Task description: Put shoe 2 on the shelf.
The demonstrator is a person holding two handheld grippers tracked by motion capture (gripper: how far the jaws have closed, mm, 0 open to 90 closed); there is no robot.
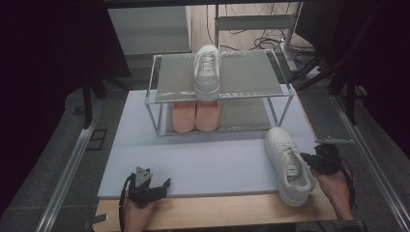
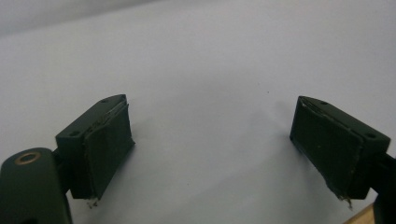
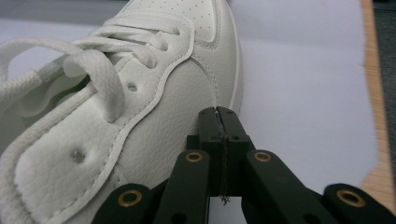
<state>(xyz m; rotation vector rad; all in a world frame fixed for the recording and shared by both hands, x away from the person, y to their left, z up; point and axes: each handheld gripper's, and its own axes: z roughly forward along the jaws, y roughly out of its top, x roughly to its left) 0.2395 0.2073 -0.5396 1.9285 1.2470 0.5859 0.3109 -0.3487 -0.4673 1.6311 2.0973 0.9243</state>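
A pale mat (image 1: 212, 159) on a wooden table (image 1: 217, 212) is seen, with a two-tier rack (image 1: 159, 99) at its far edge.

At the left, the left gripper (image 1: 153, 186) is held over the mat's near edge, jaws spread wide and empty. On the rack, a white shoe (image 1: 207, 72) is set on top and pink shoes (image 1: 196, 116) below. At the right, a white sneaker (image 1: 289, 164) lies on the mat's near right corner; the right gripper (image 1: 309, 158) is pressed together, its tip at the sneaker's side. Cables (image 1: 261, 41) are strewn on the floor behind.
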